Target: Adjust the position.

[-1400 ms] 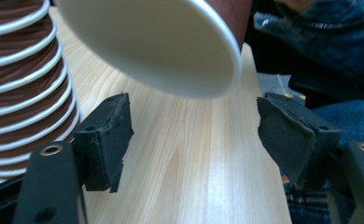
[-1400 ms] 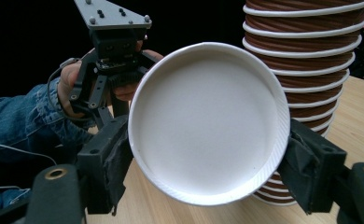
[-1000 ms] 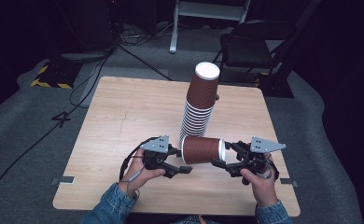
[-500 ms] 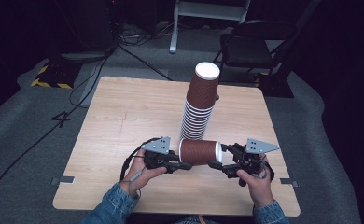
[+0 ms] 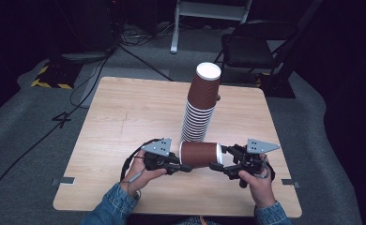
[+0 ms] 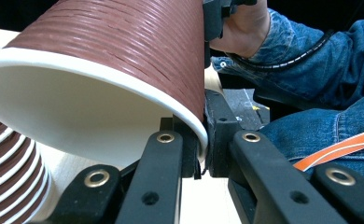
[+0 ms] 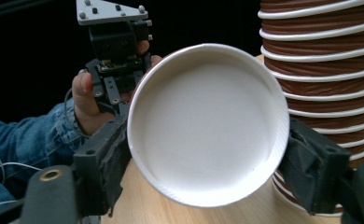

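A brown ribbed paper cup [image 5: 200, 154] hangs on its side just above the wooden table [image 5: 125, 117], between both grippers. My left gripper [image 5: 183, 167] is shut on the cup's rim [image 6: 189, 116], one jaw inside the white mouth and one outside. My right gripper [image 5: 218, 164] is shut on the cup's base end, its pads [image 7: 106, 156] pressing either side of the white bottom [image 7: 208, 121]. Right behind the held cup stands a tall stack of upside-down brown cups [image 5: 201, 108], also close by in the right gripper view [image 7: 329, 74].
The stack stands at mid-table, a little right of centre. Bare wood lies to the left and along the front edge [image 5: 171, 211]. A black chair [image 5: 256, 47] and cables [image 5: 101, 61] are on the floor beyond the table.
The cup and both grippers have drifted slightly toward the person's side. The right gripper has edged left against the cup's base. The stack has not moved.
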Available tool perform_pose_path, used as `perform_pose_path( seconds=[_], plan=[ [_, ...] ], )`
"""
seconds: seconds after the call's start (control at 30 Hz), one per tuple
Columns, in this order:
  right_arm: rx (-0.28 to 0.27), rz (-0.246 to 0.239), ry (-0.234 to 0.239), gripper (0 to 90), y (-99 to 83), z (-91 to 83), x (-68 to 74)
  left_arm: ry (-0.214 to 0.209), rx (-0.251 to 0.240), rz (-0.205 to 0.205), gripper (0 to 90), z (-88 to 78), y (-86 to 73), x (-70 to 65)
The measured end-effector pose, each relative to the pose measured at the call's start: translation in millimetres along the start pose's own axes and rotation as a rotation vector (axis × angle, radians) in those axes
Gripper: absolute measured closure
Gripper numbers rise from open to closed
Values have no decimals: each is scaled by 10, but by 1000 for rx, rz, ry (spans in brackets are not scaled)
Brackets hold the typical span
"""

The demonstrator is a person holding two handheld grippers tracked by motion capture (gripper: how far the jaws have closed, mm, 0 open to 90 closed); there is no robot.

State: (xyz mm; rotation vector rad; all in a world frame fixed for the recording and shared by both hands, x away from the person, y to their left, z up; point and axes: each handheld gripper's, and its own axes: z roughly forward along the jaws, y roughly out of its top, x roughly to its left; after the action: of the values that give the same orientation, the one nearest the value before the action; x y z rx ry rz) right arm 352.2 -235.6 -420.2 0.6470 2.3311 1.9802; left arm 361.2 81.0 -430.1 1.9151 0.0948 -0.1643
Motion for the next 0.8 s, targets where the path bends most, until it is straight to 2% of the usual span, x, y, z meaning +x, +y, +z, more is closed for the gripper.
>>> perform_pose_path(
  seconds=[0.17,0.23,0.4,0.67,0.8],
  plan=[
    [-20,-8,-27,169,56,-48,13,14,11,1,848,-52,-2,-15],
    [-32,-12,-31,169,89,-104,17,51,47,16,848,-119,24,-38],
    [-45,-17,-52,183,127,-227,5,111,95,30,847,-305,103,-84],
    [-37,11,-88,201,58,-324,-95,195,171,19,847,-585,131,-81],
    [-21,28,-119,208,16,-359,-151,263,228,4,847,-759,171,-59]
  ],
)
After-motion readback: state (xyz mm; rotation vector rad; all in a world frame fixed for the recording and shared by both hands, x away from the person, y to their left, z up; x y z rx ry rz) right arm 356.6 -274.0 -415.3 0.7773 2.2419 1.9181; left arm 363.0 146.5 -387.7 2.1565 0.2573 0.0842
